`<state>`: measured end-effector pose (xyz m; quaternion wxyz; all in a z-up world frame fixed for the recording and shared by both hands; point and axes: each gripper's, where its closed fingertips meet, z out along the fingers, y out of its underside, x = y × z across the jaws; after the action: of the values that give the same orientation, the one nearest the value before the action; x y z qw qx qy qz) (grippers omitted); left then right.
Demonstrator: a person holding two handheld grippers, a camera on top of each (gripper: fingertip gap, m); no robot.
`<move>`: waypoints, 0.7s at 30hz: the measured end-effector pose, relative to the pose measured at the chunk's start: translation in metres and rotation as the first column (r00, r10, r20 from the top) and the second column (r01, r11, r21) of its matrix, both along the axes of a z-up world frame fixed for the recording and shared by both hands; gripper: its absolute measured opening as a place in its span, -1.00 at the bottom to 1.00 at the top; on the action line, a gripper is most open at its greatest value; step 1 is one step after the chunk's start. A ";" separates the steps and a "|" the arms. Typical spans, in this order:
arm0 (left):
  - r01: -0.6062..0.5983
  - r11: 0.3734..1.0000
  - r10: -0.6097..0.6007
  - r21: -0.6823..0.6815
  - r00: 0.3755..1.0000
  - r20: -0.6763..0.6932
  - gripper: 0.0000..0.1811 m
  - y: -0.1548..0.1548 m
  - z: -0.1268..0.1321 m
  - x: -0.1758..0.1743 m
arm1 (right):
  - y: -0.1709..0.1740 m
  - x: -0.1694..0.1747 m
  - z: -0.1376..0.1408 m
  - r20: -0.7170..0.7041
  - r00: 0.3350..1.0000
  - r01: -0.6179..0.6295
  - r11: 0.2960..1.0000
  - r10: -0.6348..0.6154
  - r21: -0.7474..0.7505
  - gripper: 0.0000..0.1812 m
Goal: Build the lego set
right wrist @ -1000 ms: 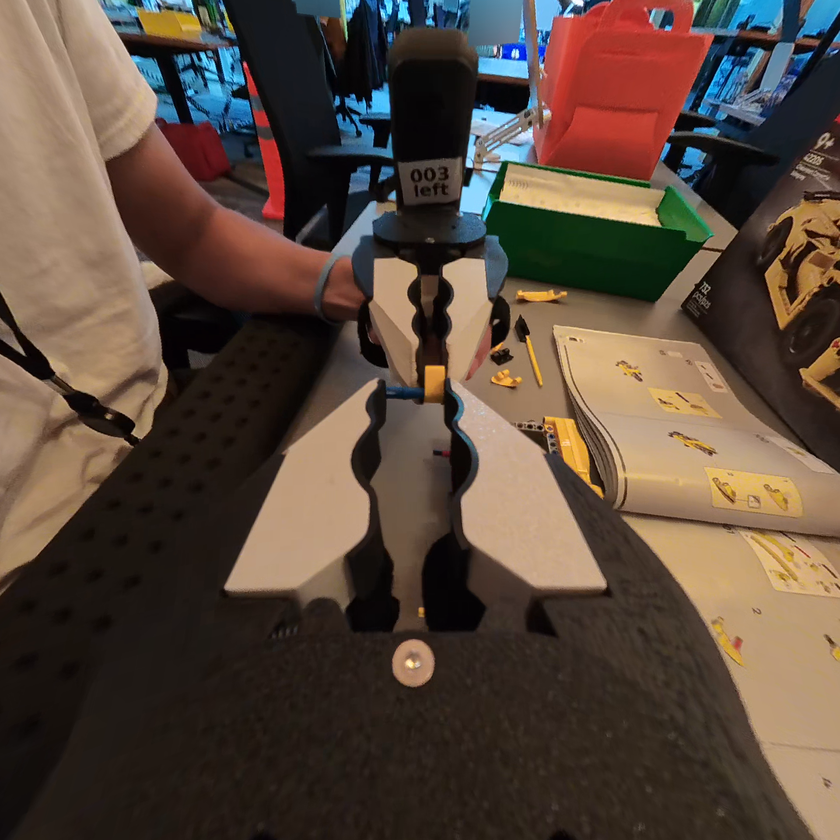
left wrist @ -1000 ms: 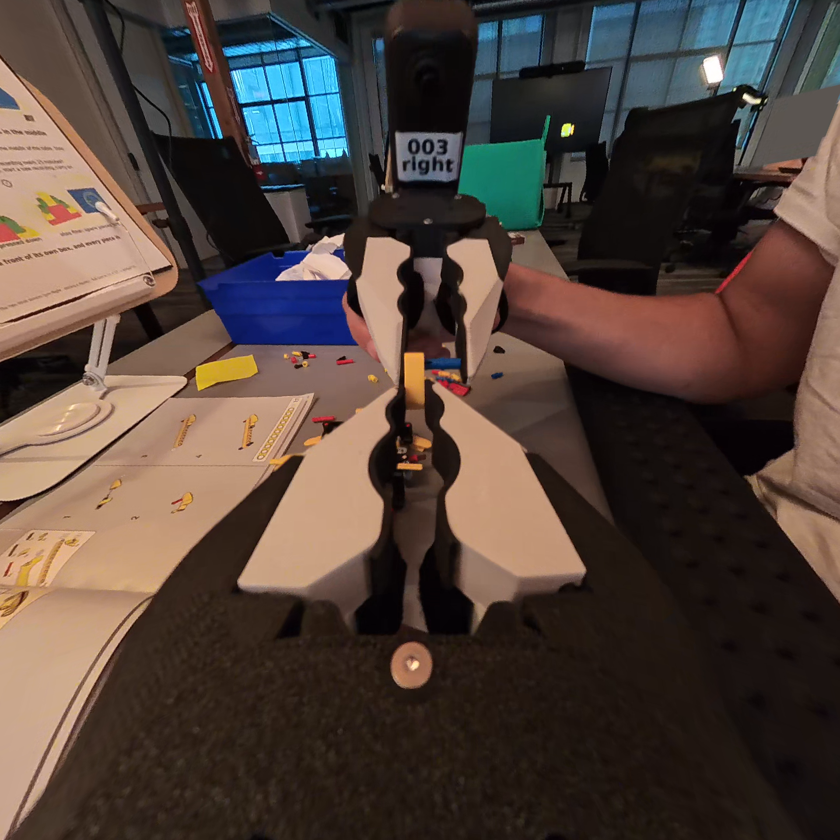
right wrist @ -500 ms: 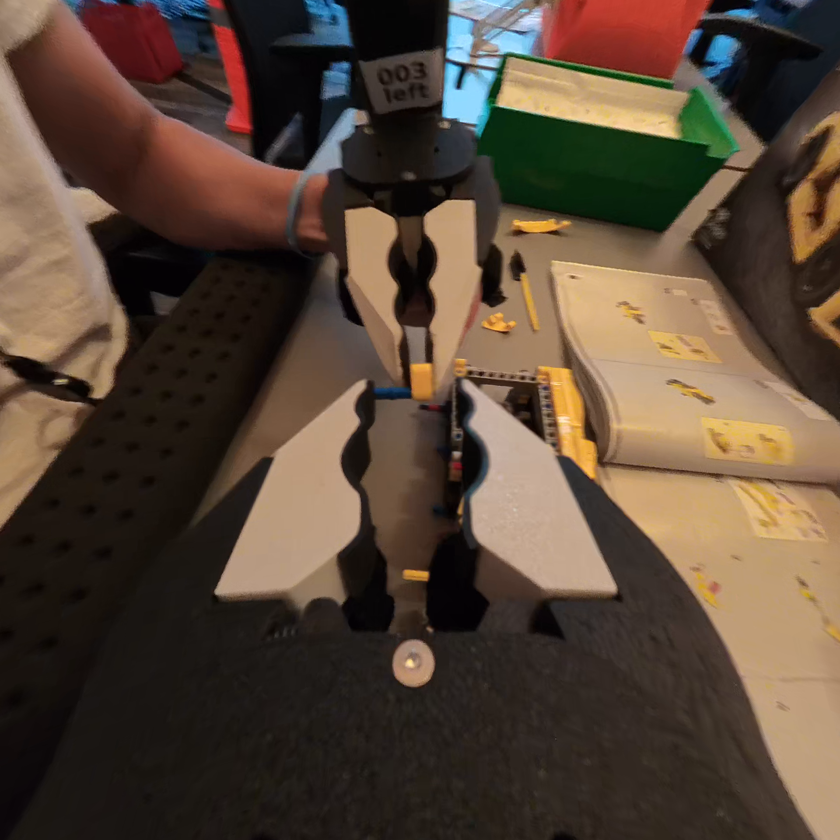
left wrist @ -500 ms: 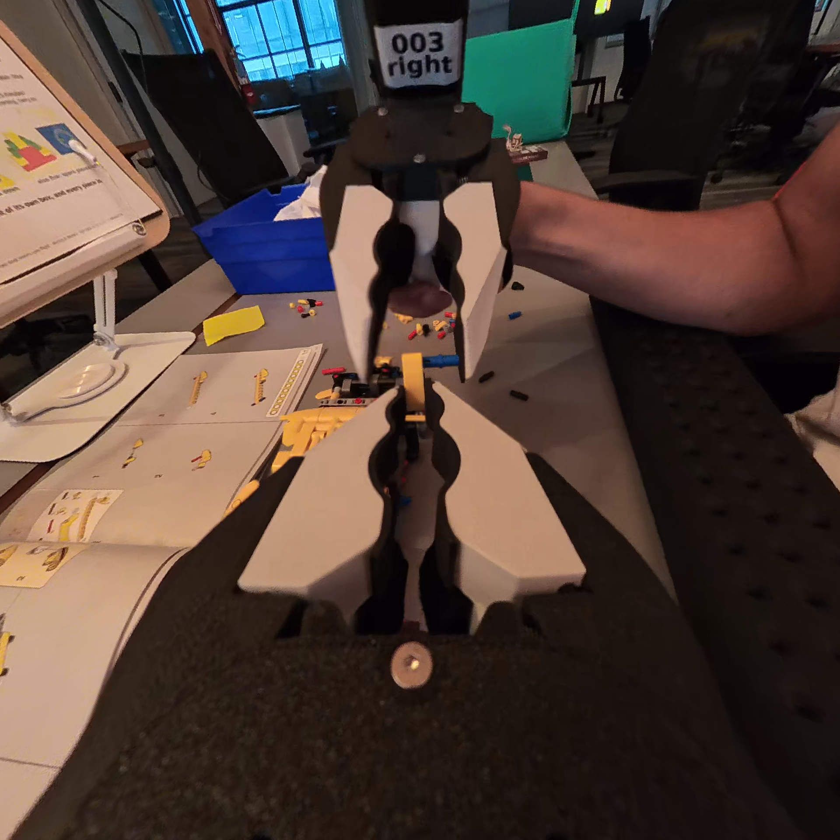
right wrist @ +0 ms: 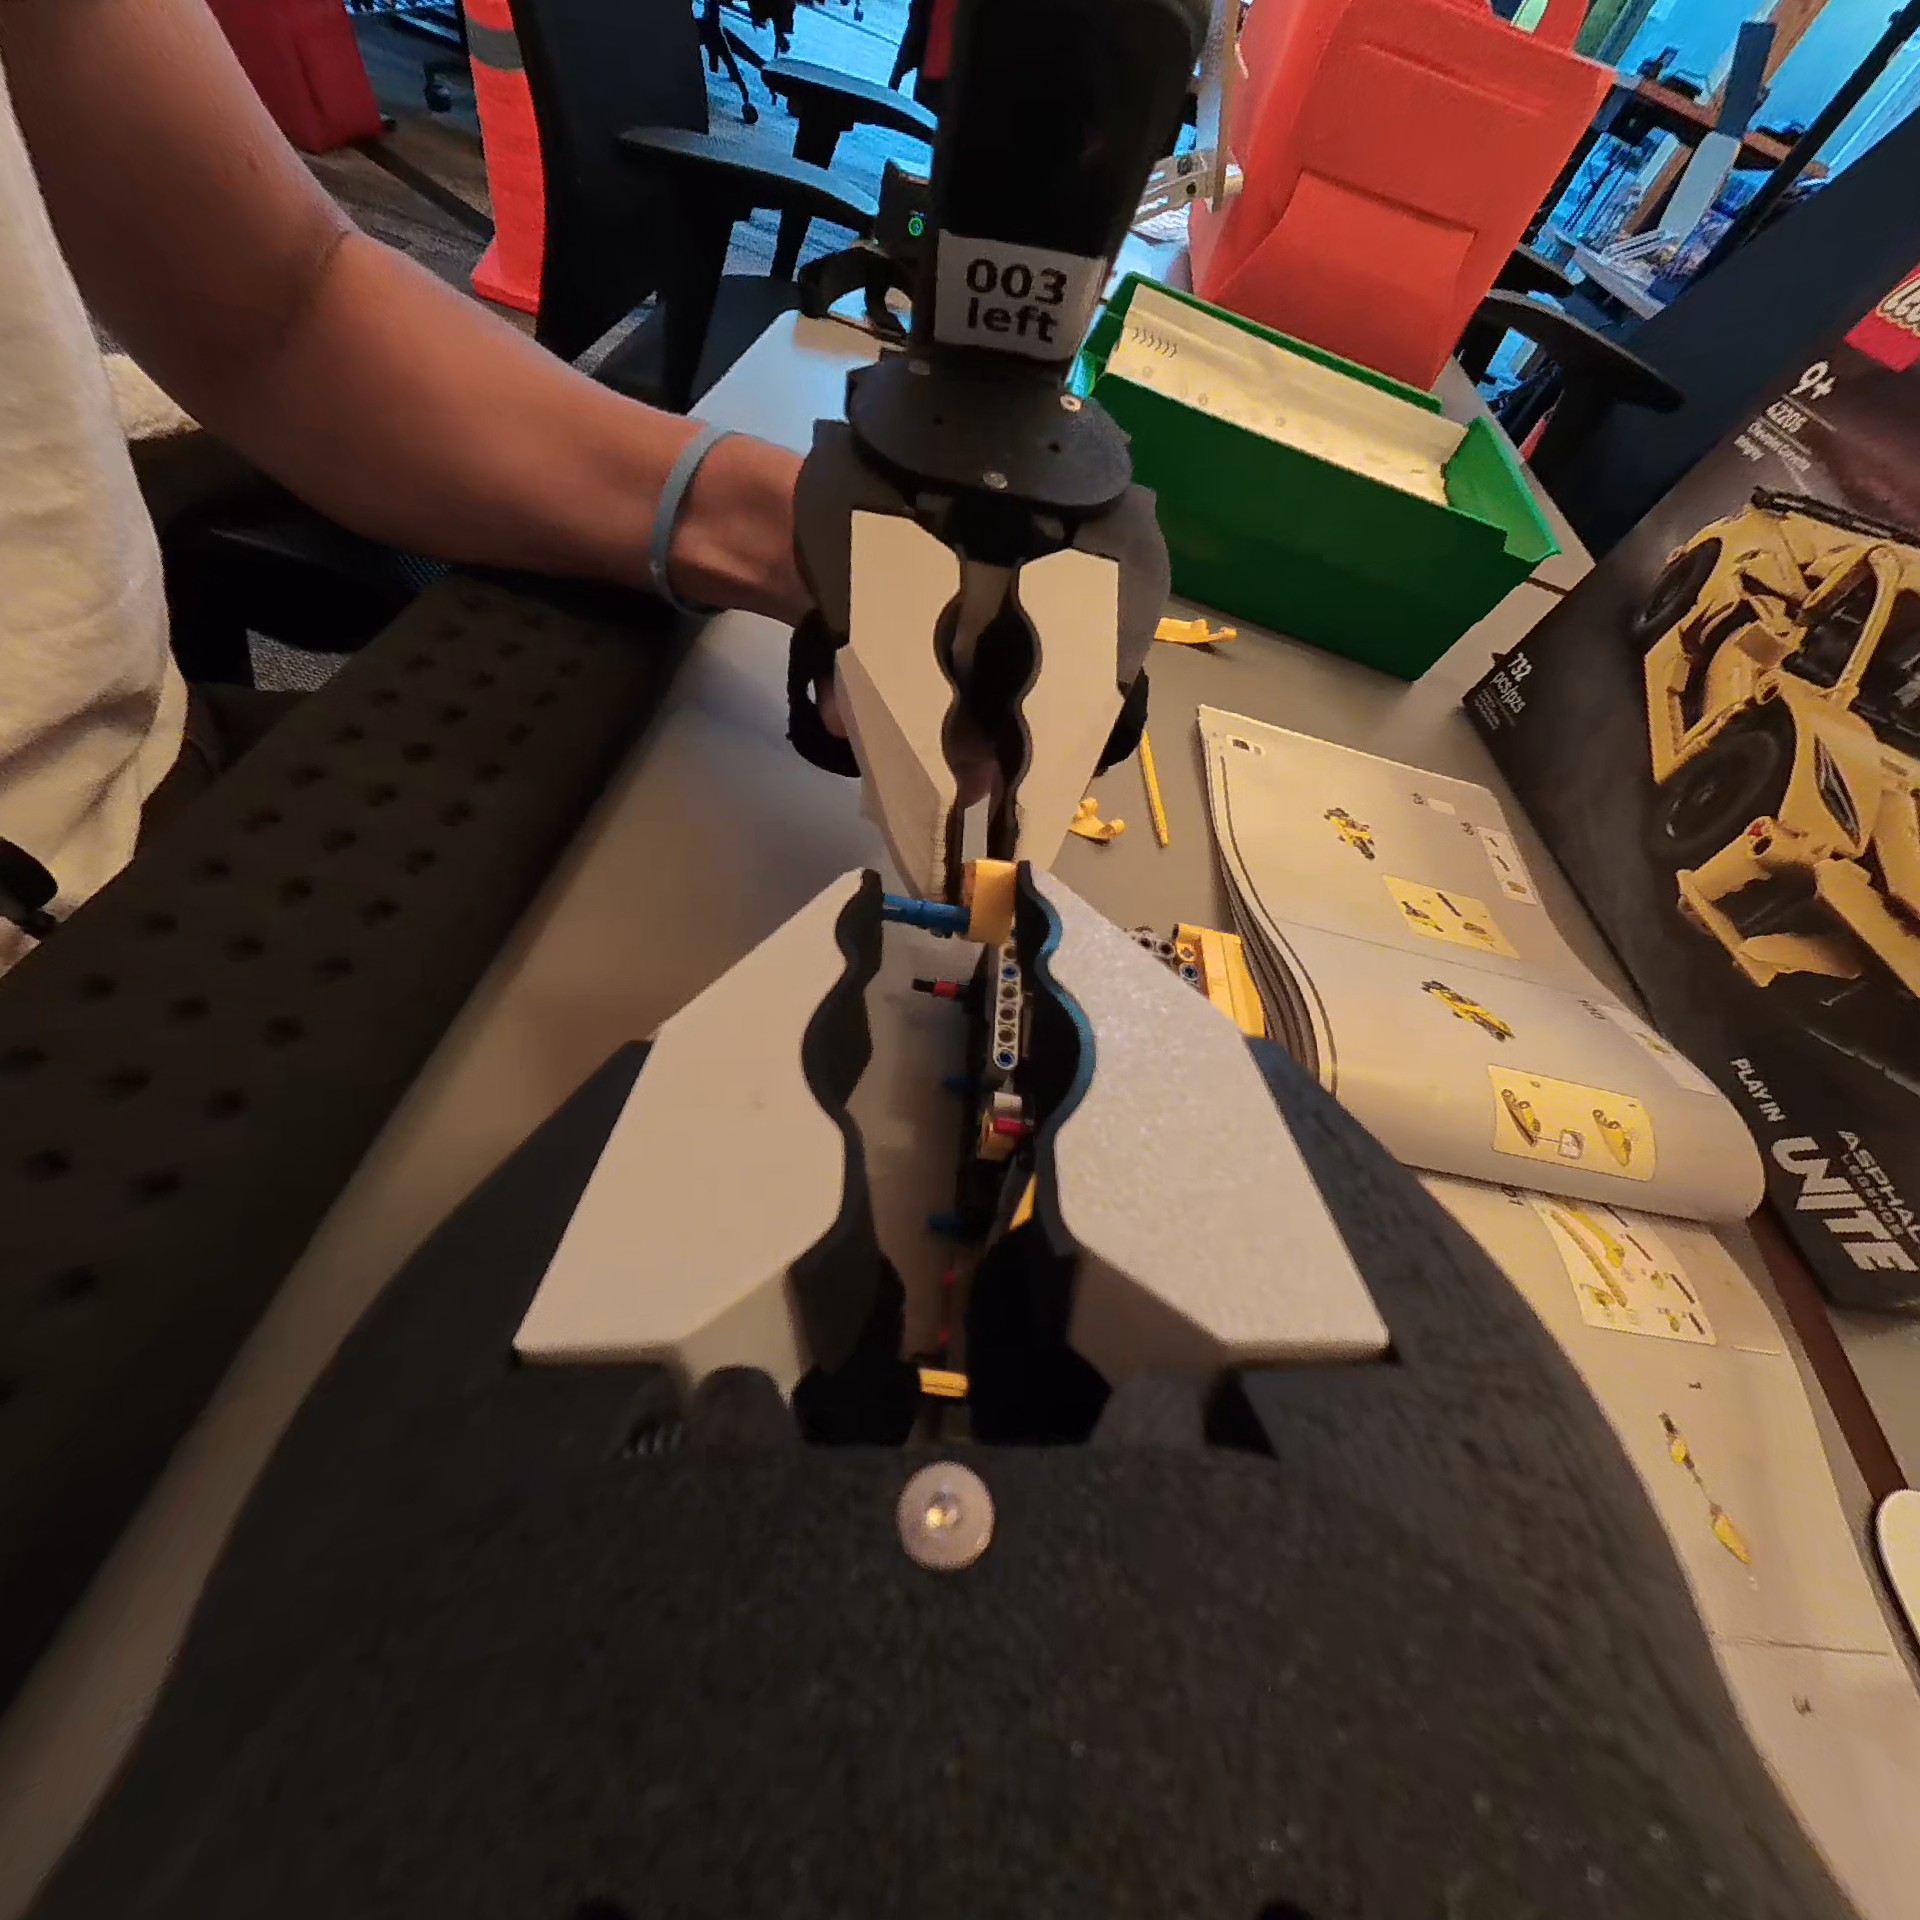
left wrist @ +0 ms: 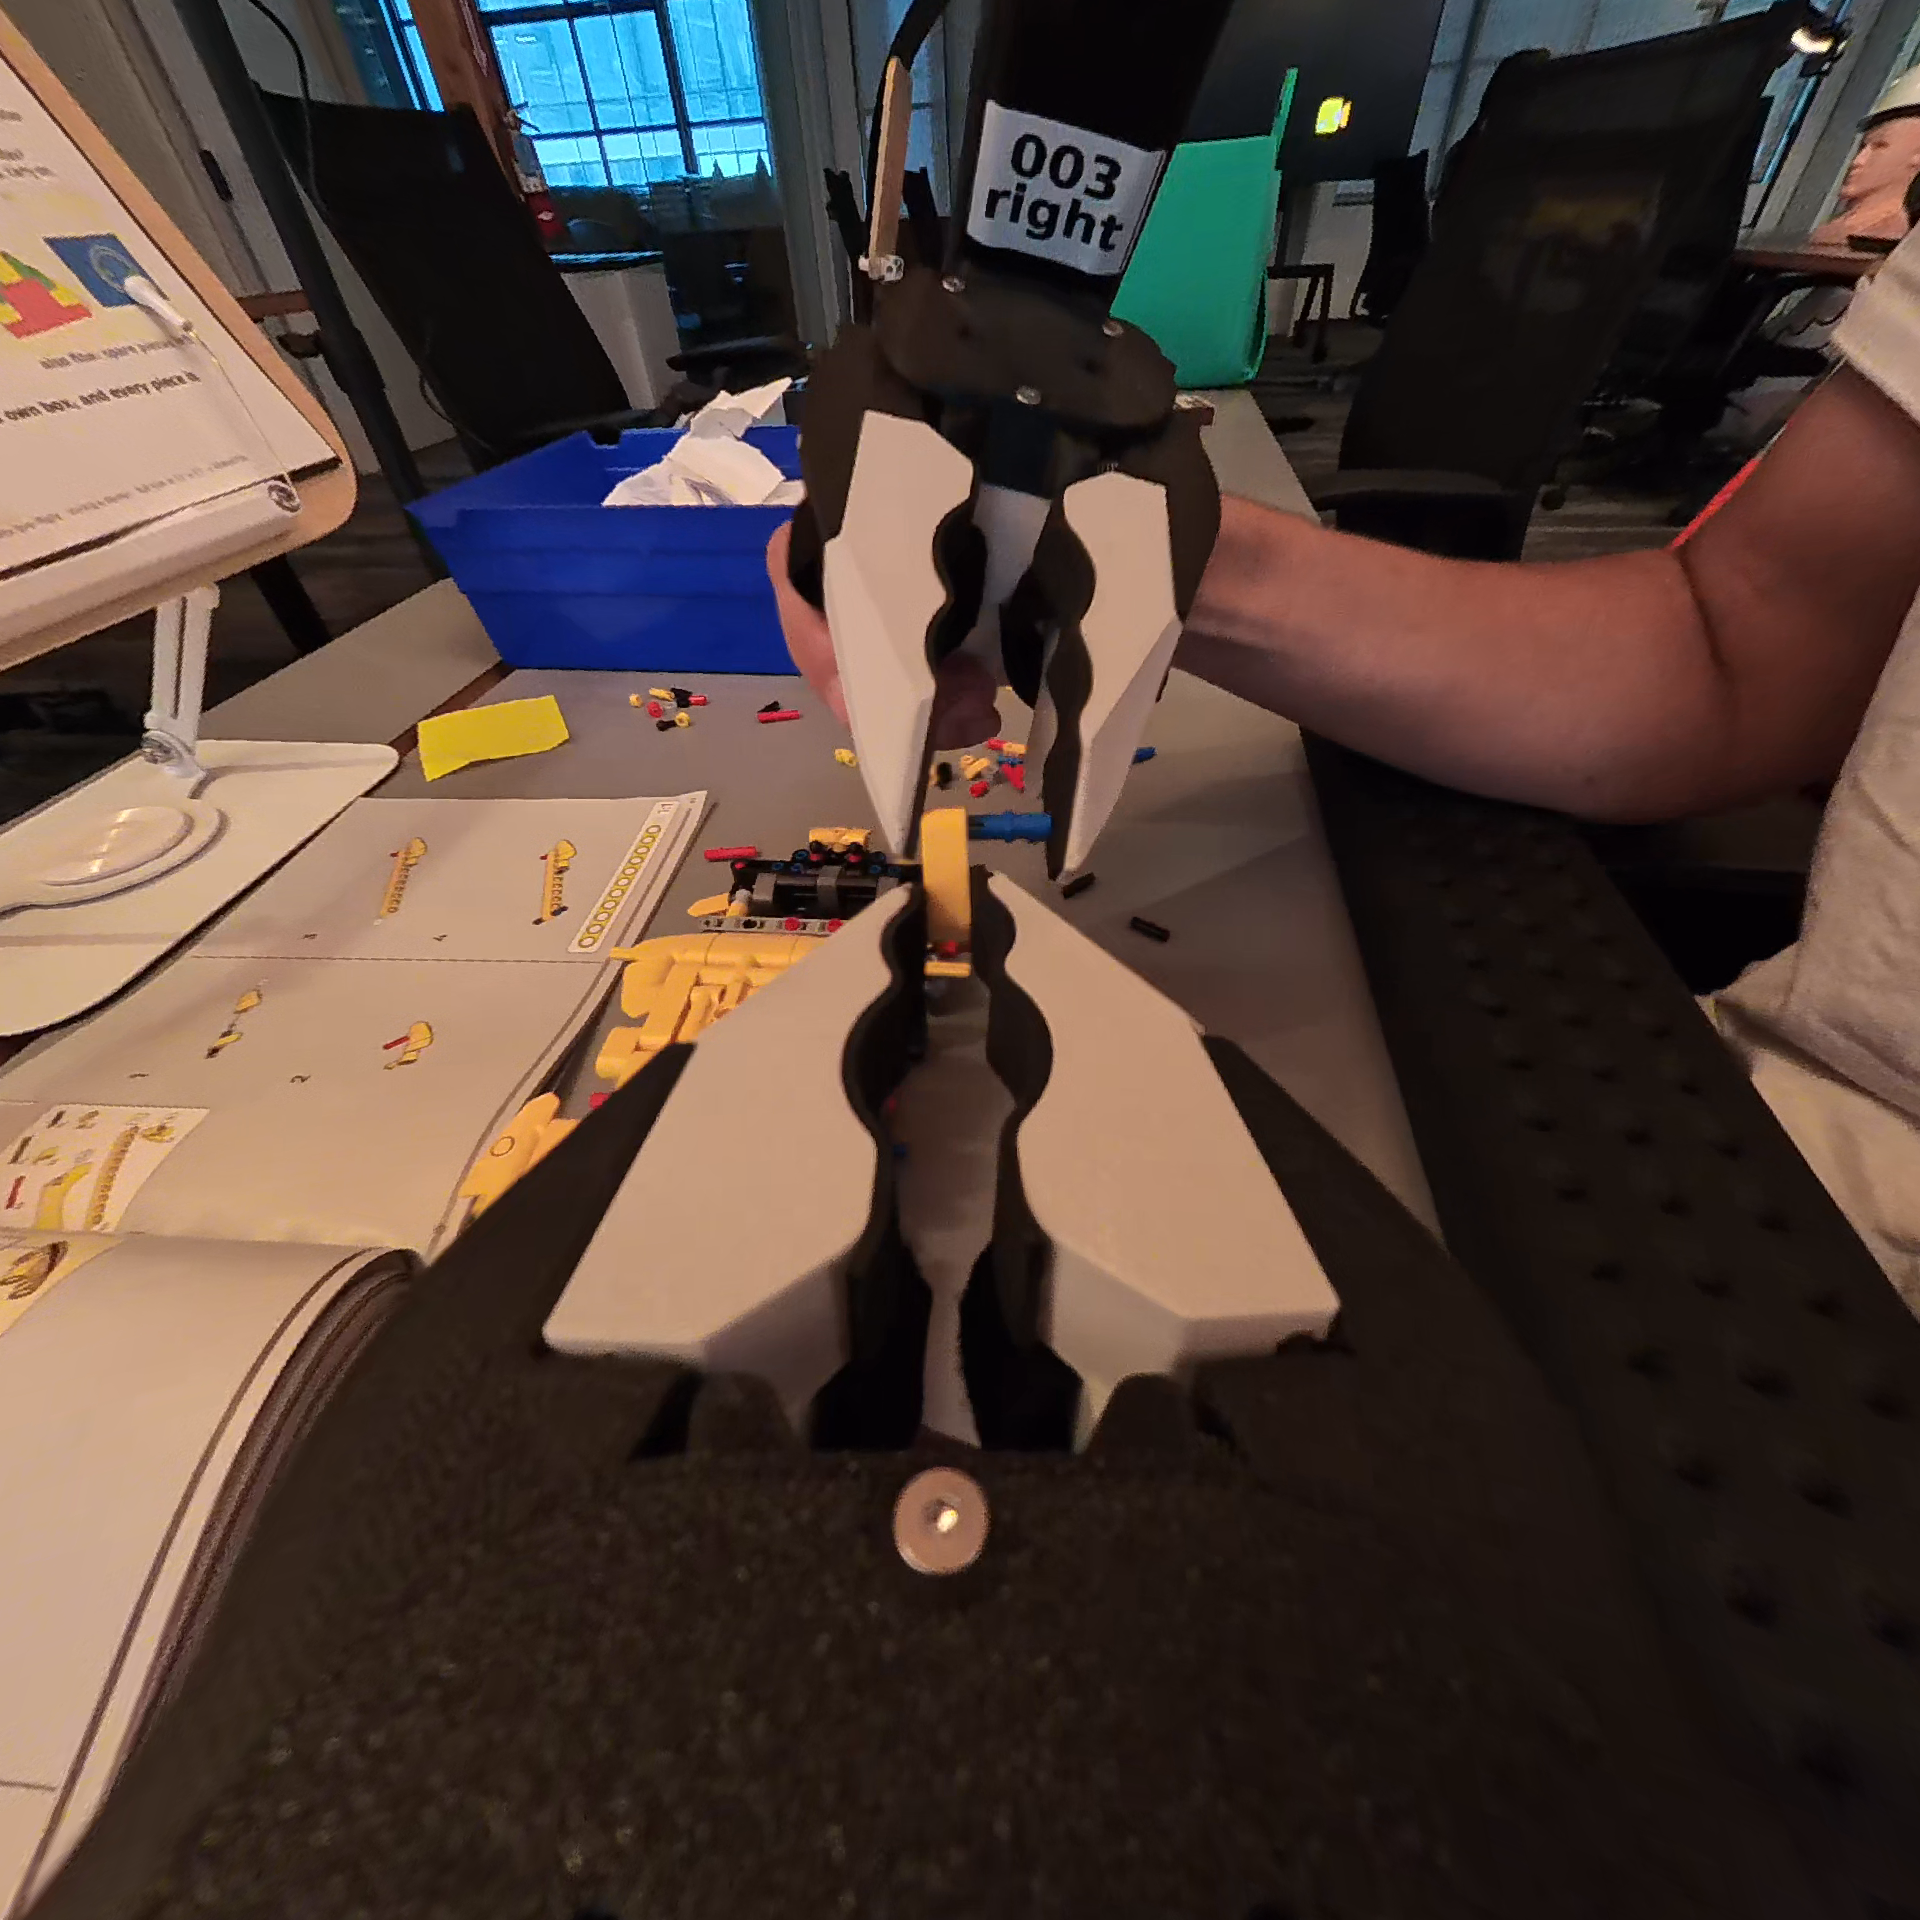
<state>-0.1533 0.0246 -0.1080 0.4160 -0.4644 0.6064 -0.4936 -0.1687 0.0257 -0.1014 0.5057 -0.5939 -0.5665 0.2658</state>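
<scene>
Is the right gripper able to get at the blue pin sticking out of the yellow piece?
Probably yes. The right gripper is open with the blue pin between its fingertips, clear of the left gripper clamping the yellow piece.

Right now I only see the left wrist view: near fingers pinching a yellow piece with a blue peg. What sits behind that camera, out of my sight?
Observer: Behind the left gripper, the one pinching your yellow piece, a green bin with white paper in it stands on the table.
Visitor: Is there any picture of the finished model?
Observer: Yes. A dark box at the table's edge shows a yellow car.
Visitor: And the arm holding that gripper, anything on it?
Observer: A grey wristband circles the wrist just behind the gripper.
</scene>
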 end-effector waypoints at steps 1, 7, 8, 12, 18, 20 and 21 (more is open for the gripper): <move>0.000 1.000 0.000 -0.001 1.000 0.003 -0.93 0.000 0.001 0.000 | 0.000 0.000 0.001 -0.004 1.000 -0.003 1.000 0.003 -0.004 -0.74; -0.025 0.998 0.026 0.060 1.000 -0.013 -0.93 0.001 -0.003 0.002 | 0.005 0.002 -0.004 0.028 0.999 0.017 1.000 -0.017 -0.004 -0.84; -0.026 0.997 0.027 0.070 1.000 -0.016 -0.93 0.000 -0.004 0.002 | 0.004 0.003 -0.005 0.034 0.999 0.013 1.000 -0.013 -0.004 -0.84; -0.016 0.998 0.016 0.066 1.000 -0.002 -0.93 -0.003 -0.002 0.003 | 0.001 0.004 -0.003 0.018 1.000 -0.002 1.000 0.002 -0.018 -0.84; -0.046 0.998 0.051 -0.047 0.992 0.112 -0.92 0.005 0.023 0.001 | 0.010 0.003 0.022 -0.171 0.985 0.032 0.999 -0.032 -0.007 -0.83; -0.058 0.998 0.060 -0.026 0.992 0.112 -0.92 0.008 0.022 0.000 | 0.012 0.002 0.021 -0.207 0.978 0.021 0.999 -0.030 -0.046 -0.83; -0.074 0.997 0.074 0.004 0.992 0.105 -0.92 0.009 0.020 0.000 | 0.014 0.003 0.019 -0.207 0.977 0.029 0.998 -0.041 -0.063 -0.83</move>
<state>-0.1530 0.0341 -0.0877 0.4669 -0.4585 0.5680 -0.4991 -0.1657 0.0399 -0.0827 0.5490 -0.5874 -0.4916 0.3345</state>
